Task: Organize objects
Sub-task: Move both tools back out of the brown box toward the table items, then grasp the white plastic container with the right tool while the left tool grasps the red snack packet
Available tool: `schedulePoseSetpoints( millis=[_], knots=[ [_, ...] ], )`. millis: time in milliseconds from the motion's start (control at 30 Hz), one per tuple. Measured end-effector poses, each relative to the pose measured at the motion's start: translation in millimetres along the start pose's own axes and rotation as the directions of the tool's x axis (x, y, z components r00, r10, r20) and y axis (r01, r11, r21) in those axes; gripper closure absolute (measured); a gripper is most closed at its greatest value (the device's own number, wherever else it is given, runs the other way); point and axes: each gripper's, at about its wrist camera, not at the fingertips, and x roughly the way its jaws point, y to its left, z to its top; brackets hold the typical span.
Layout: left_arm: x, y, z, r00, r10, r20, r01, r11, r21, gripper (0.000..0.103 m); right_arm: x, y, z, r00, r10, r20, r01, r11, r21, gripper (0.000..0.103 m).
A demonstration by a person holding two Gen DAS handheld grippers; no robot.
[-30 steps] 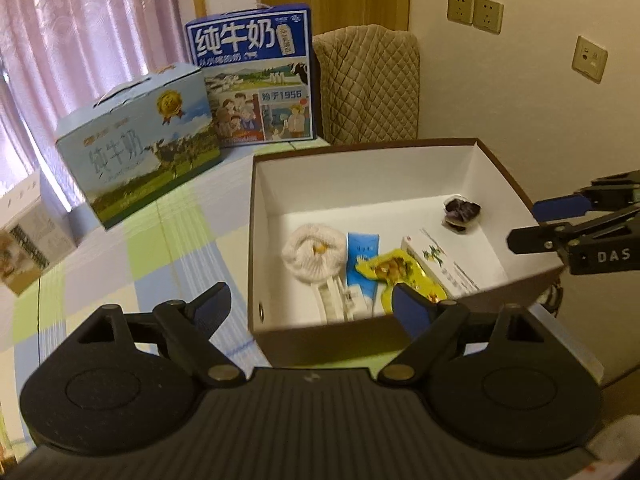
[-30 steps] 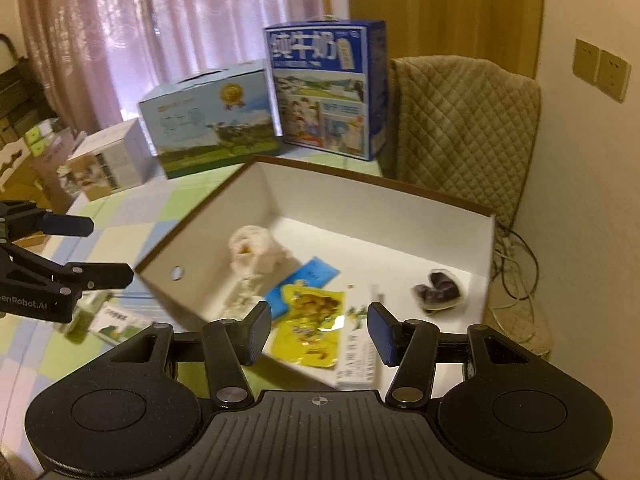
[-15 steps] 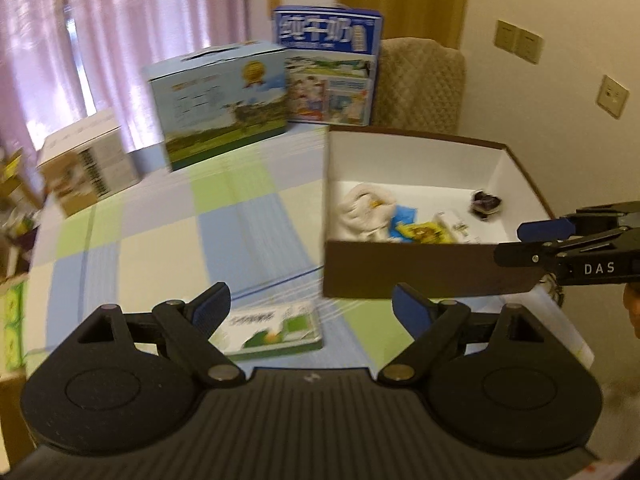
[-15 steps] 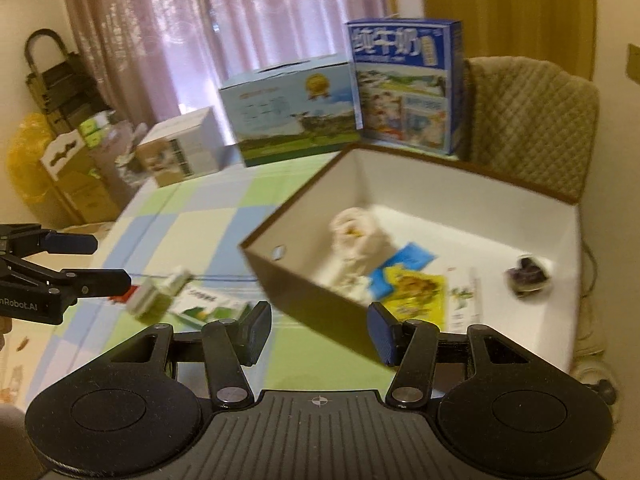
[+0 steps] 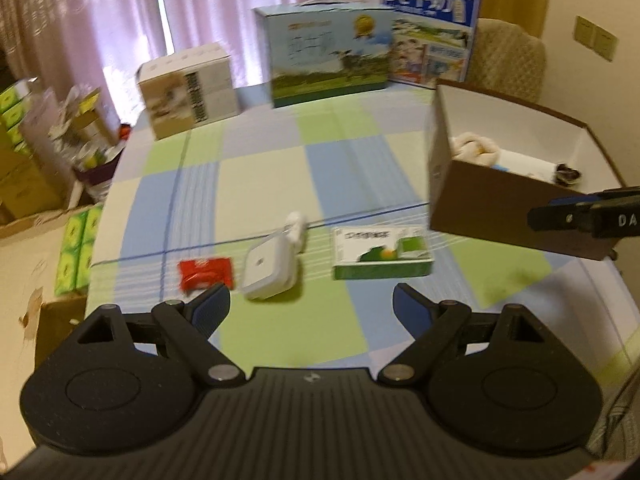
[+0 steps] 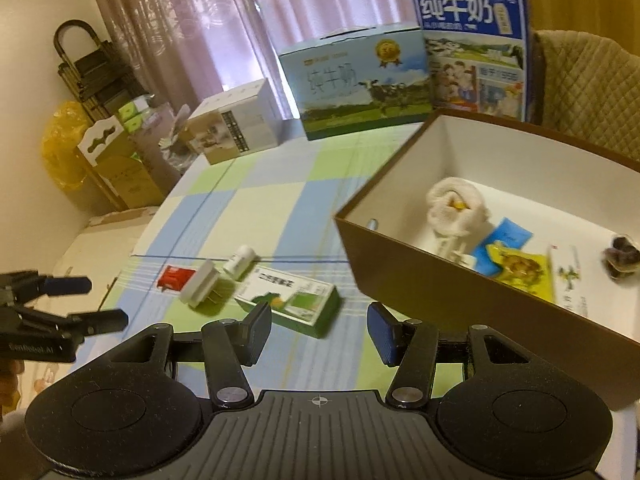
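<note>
Left gripper [image 5: 312, 306] gapes empty with green carton [image 5: 382, 253] just ahead-right of its fingers, right gripper [image 6: 318, 328] likewise spread and empty; carton looks light, stiff cardboard, best pinched across its narrow sides, brown box [image 5: 500, 216] further right.

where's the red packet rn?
Left wrist view: red packet lies on the tablecloth by the left gripper's left finger, beside the white charger.
</note>
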Motion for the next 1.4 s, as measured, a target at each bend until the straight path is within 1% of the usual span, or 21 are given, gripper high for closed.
schedulePoseSetpoints(
  millis=[133,233,367,467,533,767,933,1100,1300,1400],
  knots=[
    [7,18,-7,1.0,0.022,-0.006,-0.022,0.999,-0.044,0.017,19,12,2,1.0,0.001,0.004,-0.001,1.0,-0.022,0.053],
    [15,23,-11,0.999,0.048,0.0,-0.048,0.998,-0.042,0.017,36,18,0,1.0,-0.001,-0.02,0.0,0.999,-0.038,0.053],
    [32,24,-15,0.996,0.088,-0.008,-0.088,0.996,-0.007,0.017,52,22,0,0.999,-0.001,-0.04,0.0,1.0,-0.031,0.053],
    [43,34,-15,0.995,0.095,-0.02,-0.096,0.995,-0.04,0.017,61,26,3,0.999,0.016,-0.048,-0.017,1.0,-0.017,0.053],
    [48,43,-16,0.994,0.103,-0.021,-0.104,0.992,-0.07,0.017,69,30,4,0.998,0.031,-0.056,-0.032,0.999,-0.01,0.053],
    [63,70,-18,0.983,0.182,-0.026,-0.184,0.973,-0.138,0.017,109,52,4,0.988,0.107,-0.111,-0.104,0.994,0.031,0.053],
    [75,98,-11,0.972,0.234,-0.026,-0.235,0.948,-0.213,0.017,145,69,4,0.975,0.173,-0.136,-0.16,0.982,0.103,0.053],
    [85,116,-11,0.968,0.25,-0.03,-0.25,0.937,-0.246,0.017,175,78,7,0.969,0.208,-0.131,-0.185,0.968,0.168,0.053],
    [94,121,-12,0.969,0.24,-0.052,-0.245,0.936,-0.253,0.017,208,90,4,0.973,0.186,-0.139,-0.154,0.965,0.213,0.053],
    [95,121,-15,0.967,0.247,-0.059,-0.254,0.936,-0.243,0.017,216,94,2,0.975,0.18,-0.132,-0.148,0.964,0.221,0.053]
  ],
)
